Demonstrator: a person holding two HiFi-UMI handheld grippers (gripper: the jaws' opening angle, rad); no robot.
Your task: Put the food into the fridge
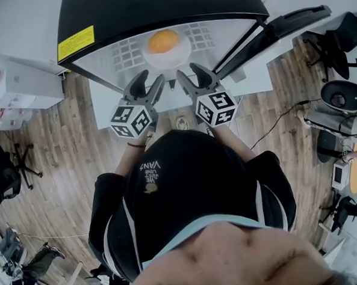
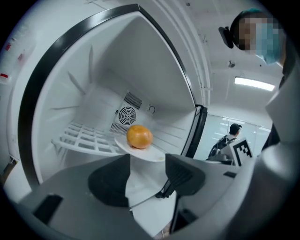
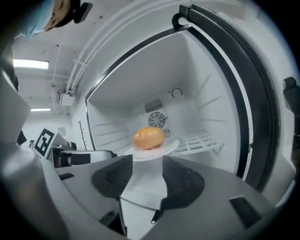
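Observation:
A round orange-brown piece of food (image 1: 163, 41) lies on a white plate (image 1: 185, 51), which rests on the white wire shelf (image 2: 86, 138) inside the open fridge (image 1: 158, 7). In the head view my left gripper (image 1: 152, 78) and right gripper (image 1: 188, 71) are side by side just in front of the plate's near rim. Both are open with nothing between their jaws. The left gripper view shows the food (image 2: 139, 136) and plate (image 2: 150, 153) straight ahead of the left gripper (image 2: 147, 160). The right gripper view shows the food (image 3: 149, 138) on the plate (image 3: 169, 149) beyond the right gripper (image 3: 147, 161).
The fridge door (image 1: 280, 27) stands open to the right. A round fan grille (image 2: 126, 115) sits in the fridge's back wall. White boxes (image 1: 18, 82) lie on the wooden floor at left, office chairs (image 1: 338, 45) and cables at right. A person (image 2: 227, 138) stands far off.

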